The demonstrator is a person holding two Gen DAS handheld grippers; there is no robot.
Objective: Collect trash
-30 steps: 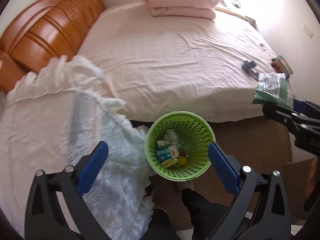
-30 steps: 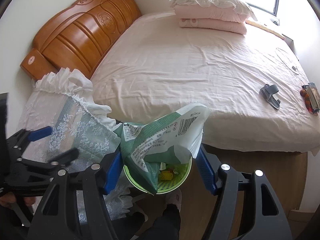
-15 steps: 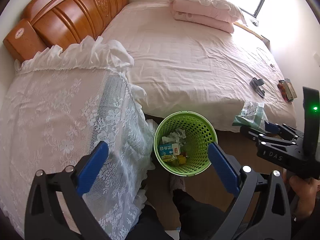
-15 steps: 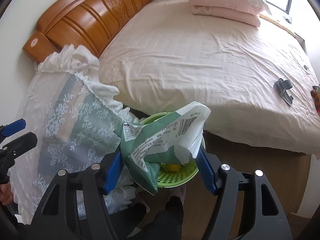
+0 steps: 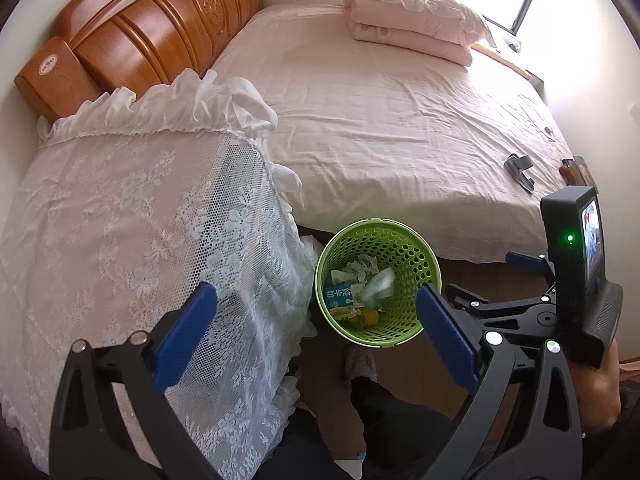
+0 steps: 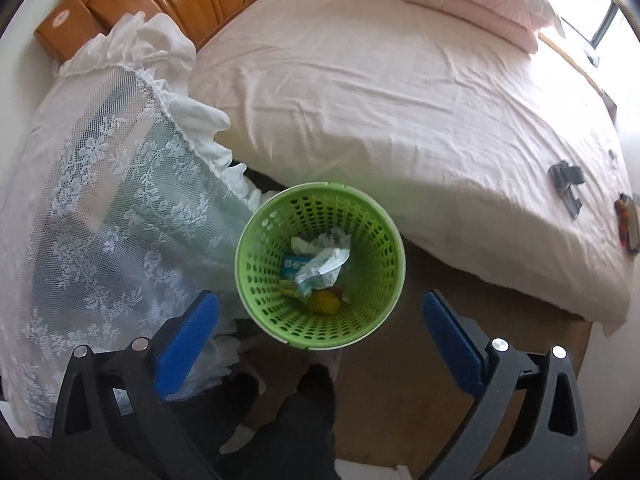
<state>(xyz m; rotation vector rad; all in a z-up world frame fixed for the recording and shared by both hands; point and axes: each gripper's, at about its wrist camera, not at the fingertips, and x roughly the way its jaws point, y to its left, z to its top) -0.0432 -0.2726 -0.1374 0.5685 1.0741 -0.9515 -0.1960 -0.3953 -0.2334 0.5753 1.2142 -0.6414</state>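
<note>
Drop step done — wrapper (image 6: 322,266) is seen in the bin (image 6: 320,340); right gripper (image 6: 320,332) has just been opened wide, empty. Left gripper (image 5: 316,332) is spread wide, empty — next, trash far right on the bed (image 5: 400,128) is to be fetched.

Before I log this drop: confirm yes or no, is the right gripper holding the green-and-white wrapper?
No: the right gripper stands open and empty, and the wrapper lies inside the green basket.
</note>
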